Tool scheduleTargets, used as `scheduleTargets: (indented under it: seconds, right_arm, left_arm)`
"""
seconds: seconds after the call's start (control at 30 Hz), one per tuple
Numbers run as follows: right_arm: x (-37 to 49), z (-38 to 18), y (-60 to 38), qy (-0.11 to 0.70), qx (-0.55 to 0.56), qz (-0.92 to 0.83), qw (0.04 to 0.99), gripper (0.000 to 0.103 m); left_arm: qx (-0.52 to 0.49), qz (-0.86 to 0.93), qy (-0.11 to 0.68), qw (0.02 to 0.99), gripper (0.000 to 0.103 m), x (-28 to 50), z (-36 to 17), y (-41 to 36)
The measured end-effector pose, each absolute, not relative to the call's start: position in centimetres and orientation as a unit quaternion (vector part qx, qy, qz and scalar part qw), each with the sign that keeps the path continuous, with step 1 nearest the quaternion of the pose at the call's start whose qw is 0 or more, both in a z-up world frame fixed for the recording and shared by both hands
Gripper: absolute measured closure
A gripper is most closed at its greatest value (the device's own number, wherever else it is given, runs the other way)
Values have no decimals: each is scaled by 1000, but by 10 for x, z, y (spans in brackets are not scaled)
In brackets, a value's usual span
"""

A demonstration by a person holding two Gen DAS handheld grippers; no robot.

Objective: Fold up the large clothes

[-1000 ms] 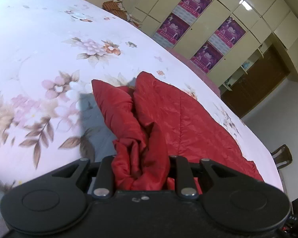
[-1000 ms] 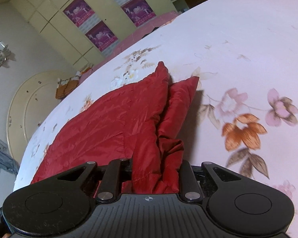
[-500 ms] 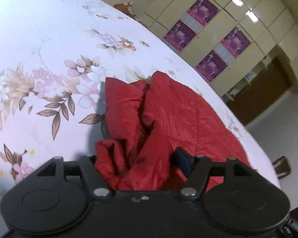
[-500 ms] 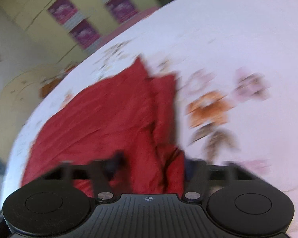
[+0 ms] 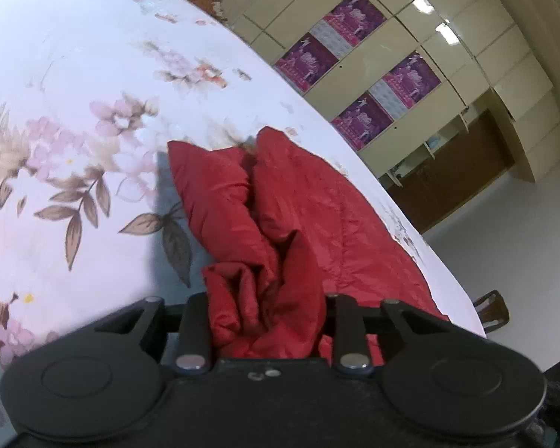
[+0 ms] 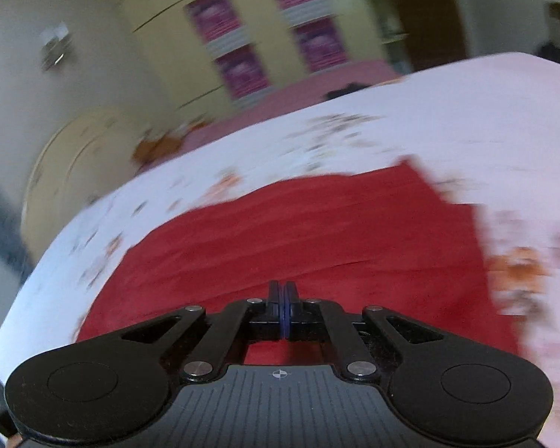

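Your left wrist camera looked down along its fingers, close over the bunched red garment point(image 5: 298, 224) on the floral bed sheet point(image 5: 74, 112). Your right wrist camera, blurred, faced the same garment, sheet and postered wardrobe point(image 6: 242, 56).

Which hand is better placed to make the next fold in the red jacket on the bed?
Left, probably. The left gripper is clamped on a bunched end of the red jacket, having just closed on it. The right gripper has just shut with nothing between its pads, above the jacket.
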State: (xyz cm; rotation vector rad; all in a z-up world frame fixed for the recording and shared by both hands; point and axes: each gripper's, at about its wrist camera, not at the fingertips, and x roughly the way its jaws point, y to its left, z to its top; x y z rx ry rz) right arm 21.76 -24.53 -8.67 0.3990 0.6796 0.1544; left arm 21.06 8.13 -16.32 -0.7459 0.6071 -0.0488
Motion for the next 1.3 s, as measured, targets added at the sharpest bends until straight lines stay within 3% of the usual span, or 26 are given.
scheduleTargets:
  seconds: [0.23, 0.4, 0.73, 0.97, 1.17, 1.3]
  right_arm:
    - [258, -137, -202, 402, 163, 84, 897, 101]
    - [268, -163, -210, 406, 183, 94, 891, 103]
    - [240, -108, -271, 412, 243, 146, 866, 103]
    - [228, -155, -259, 477, 227, 177, 830, 103]
    - [232, -158, -269, 475, 250, 193, 821, 103]
    - [219, -138, -308, 426, 287, 185, 838, 103]
  left_arm:
    - [-330, -18, 283, 901, 82, 210, -135, 68]
    - [-265, -67, 253, 928, 82, 205, -89, 39]
    - [-187, -43, 255, 948, 82, 206, -53, -7]
    - [-179, -66, 249, 950, 82, 202, -34, -33]
    - [-148, -101, 244, 953, 82, 202, -20, -75]
    - [-128, -122, 250, 952, 82, 210, -17, -108]
